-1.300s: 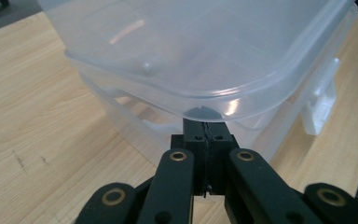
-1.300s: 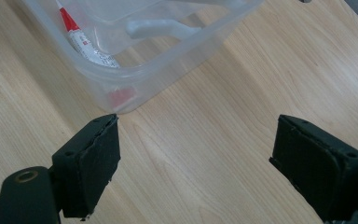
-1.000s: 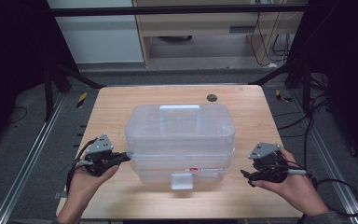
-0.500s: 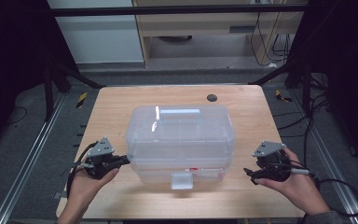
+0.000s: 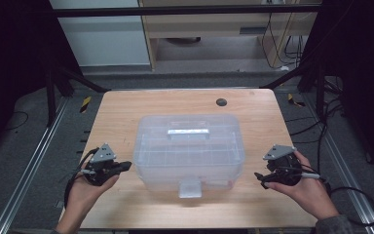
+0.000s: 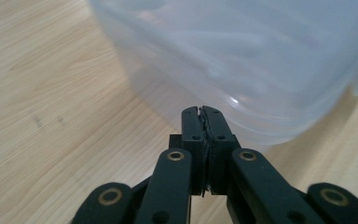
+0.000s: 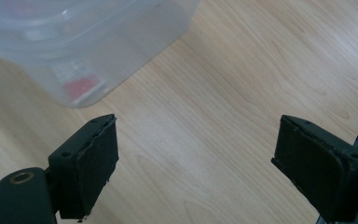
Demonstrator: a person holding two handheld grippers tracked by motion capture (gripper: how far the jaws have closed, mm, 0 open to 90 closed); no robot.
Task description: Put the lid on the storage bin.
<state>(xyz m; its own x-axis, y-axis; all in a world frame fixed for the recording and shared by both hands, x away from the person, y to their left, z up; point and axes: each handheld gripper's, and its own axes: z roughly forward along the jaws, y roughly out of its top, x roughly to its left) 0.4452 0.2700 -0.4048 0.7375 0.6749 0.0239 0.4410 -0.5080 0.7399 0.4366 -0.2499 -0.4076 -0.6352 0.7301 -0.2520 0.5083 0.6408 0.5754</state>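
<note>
Clear plastic box (image 5: 190, 151) sits mid-table (image 5: 126, 112), lid on, white latch tab (image 5: 190, 188) facing the person, pale handle strip (image 5: 188, 131) across the lid top.

Left gripper (image 5: 125, 166) is at the box's left side, low, near the front corner. Jaws clenched on nothing: in the left gripper view the two pads (image 6: 204, 122) meet face to face with no gap. Tips point at the box wall (image 6: 242, 70), just beside it; can't tell if they touch. Left hand (image 5: 85, 187) holds it from below-left, cable trailing off the table edge.

Right gripper (image 5: 259, 178) is off the box's right front corner, apart from it. Jaws released, wide: the right gripper view shows both pads (image 7: 100, 163) well separated with bare wood (image 7: 200, 140) between them. The box corner (image 7: 74, 51) lies ahead and to that view's upper left, with a white and red label (image 7: 77, 79) visible through the wall. Right hand (image 5: 304, 187) grips from the right, cable looping down past the table side.

Small dark disc (image 5: 221, 102) lies near the far table edge, well apart from the box. Grey floor with rails on both sides of the table.
</note>
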